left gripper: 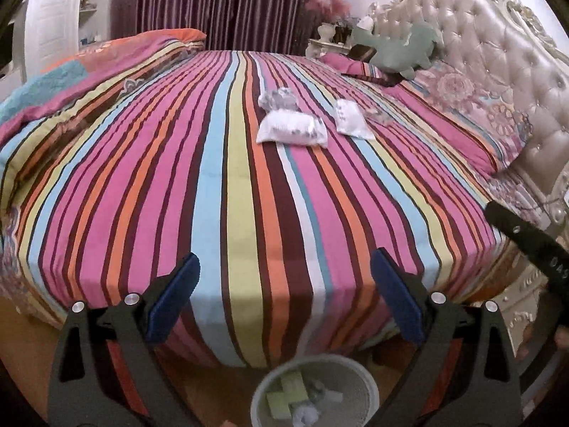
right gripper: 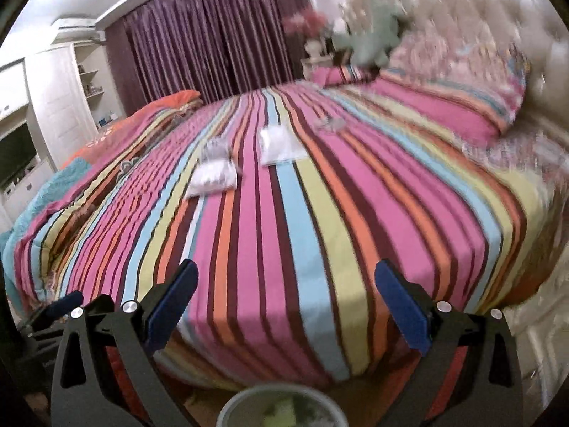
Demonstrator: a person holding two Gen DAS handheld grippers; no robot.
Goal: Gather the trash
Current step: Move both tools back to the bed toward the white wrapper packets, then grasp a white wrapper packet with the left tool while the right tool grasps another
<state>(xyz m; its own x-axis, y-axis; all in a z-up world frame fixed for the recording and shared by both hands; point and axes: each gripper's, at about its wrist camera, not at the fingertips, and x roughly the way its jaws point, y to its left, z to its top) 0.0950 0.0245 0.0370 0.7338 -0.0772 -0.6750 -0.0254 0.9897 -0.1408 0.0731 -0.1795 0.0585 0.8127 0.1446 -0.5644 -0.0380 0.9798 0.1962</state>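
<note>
- Two grippers hang spread and empty above the near edge of the striped bed (left gripper: pixel 249 185): left gripper (left gripper: pixel 282 299), right gripper (right gripper: pixel 286 302).
- Folded quilt (left gripper: pixel 106 57) lies at the bed's far left.
- White packet (left gripper: pixel 291 130) sits mid-bed, a crumpled clear wrapper (left gripper: pixel 279 98) touching behind, a flat white bag (left gripper: pixel 350 119) just beside.
- Green plush toy (left gripper: pixel 402 51) rests on the pillows, by the tufted headboard (left gripper: pixel 498 49).
- Bin (left gripper: pixel 316 391) below holds scraps.
</note>
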